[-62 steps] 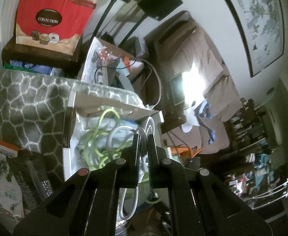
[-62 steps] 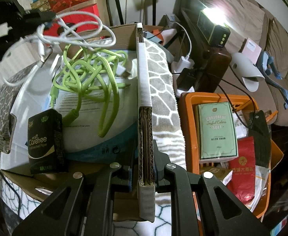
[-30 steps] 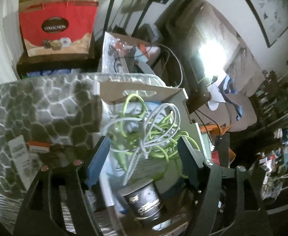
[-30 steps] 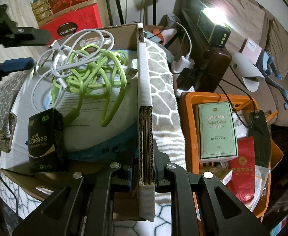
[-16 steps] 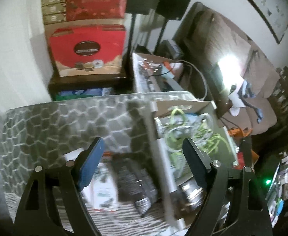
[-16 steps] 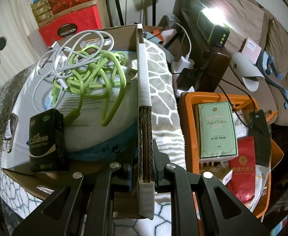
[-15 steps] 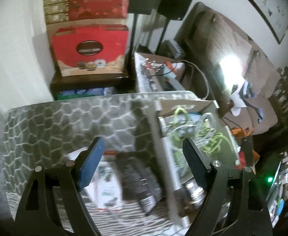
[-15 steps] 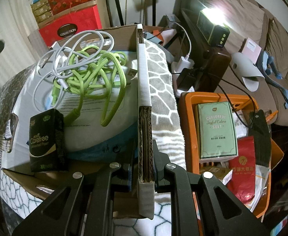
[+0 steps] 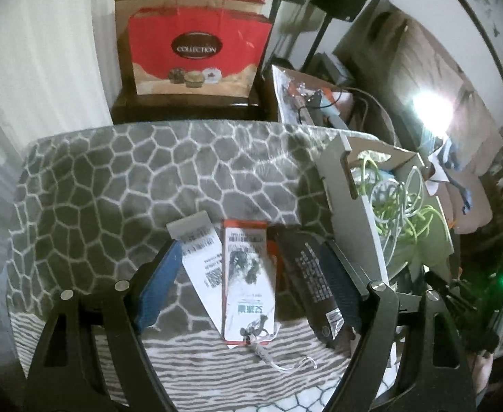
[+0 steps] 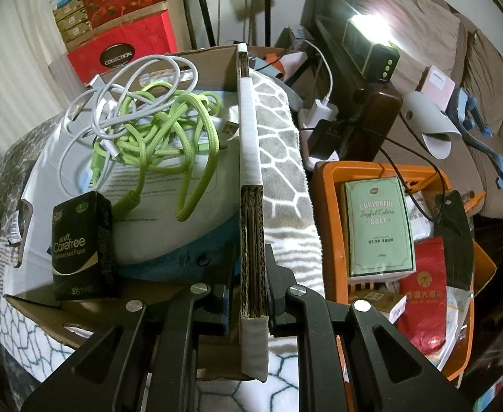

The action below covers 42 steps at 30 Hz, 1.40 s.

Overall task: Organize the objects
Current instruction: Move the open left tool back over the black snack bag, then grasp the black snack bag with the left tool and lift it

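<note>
Left wrist view: the left claw [image 9: 251,271] is spread wide and empty above three flat items lying side by side on the grey blanket with a white cobble pattern [image 9: 121,185] that covers the bench. They are a white printed paper slip [image 9: 200,257], an orange-edged white card packet [image 9: 248,274] with a thin cord trailing from its near end, and a long dark printed packet [image 9: 311,278]. All three lie near the blanket's front edge, just left of the open brown cardboard box [image 9: 351,213], and none is yet inside it.

Right wrist view: the right claw [image 10: 251,302] is clamped on the near end of the box's right wall, a thick corrugated edge bound with white tape [image 10: 249,158]. Inside the box a tangled lime-green braided cable [image 10: 169,130] and a looped white charging cable [image 10: 114,103] rest on a white-and-blue printed bag [image 10: 169,206]. A black tissue pack lettered "Carefree" [image 10: 83,243] stands upright at the box's near left corner.

Progress, as judged: the cables and tissue pack appear sorted, so roughly half is done; the three flat items on the blanket remain. An orange plastic crate [image 10: 323,202] of packets stands apart, beyond the bench's right edge.
</note>
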Available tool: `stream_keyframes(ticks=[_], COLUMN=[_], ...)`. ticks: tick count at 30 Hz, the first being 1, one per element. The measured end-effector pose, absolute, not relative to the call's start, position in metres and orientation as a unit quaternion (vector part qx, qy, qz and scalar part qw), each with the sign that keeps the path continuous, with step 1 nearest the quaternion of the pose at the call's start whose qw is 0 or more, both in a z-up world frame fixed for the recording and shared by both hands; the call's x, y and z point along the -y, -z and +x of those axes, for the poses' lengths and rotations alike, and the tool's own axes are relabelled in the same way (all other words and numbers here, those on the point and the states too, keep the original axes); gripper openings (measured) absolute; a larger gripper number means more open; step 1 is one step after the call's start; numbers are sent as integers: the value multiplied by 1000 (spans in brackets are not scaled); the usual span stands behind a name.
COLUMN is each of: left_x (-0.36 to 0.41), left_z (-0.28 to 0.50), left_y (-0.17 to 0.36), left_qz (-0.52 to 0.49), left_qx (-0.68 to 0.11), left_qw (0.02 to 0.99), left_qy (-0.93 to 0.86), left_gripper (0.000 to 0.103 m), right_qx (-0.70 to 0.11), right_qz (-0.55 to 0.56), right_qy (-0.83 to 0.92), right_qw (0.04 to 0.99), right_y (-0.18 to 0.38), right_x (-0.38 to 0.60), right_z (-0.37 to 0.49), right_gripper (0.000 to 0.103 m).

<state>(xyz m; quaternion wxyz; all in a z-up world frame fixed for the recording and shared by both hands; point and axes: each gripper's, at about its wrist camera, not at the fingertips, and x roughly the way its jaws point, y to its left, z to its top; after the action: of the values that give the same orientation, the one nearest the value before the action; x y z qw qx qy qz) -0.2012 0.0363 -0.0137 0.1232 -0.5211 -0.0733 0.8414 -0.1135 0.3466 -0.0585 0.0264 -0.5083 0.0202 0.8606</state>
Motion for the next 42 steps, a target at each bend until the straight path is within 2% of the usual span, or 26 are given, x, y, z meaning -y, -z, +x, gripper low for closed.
stream_keyframes(ticks=[10,22,29,30,31,37,42], left_x=[-56,-74,-89,-91,-92,-92,-78], left_z=[-196,-195,-193,-193,-193,-190,-185], left_y=[36,58,67,68,68,63,38], left_qz=[-539,-559,-566,-565,-566,-559,-534], left_qx=[74,112,113,112,118,124,157], left_qw=[132,161,174,174,181,177,186], left_qy=[-829,-806,-798,-799,-796,-800,-809], left_gripper=[80,80,70,64,52,47,47], right_qx=[-20,-20,-21,-21,-21,-21,-24], right_qz=[-508,-508,-508,-508,-507,-507,-506], right_qy=[-861,-861,-861,-861,-861,-861,-862], right_qw=[27,27,27,27,27,27,25], right_y=[57,58,58,57,58,58,58], right_x=[-346,-347,-347,-347,-347,-347,-347], right_z=[-113,-113,-113,-113,-113,-113,-112], right_gripper=[14,14,14,14,14,14,14])
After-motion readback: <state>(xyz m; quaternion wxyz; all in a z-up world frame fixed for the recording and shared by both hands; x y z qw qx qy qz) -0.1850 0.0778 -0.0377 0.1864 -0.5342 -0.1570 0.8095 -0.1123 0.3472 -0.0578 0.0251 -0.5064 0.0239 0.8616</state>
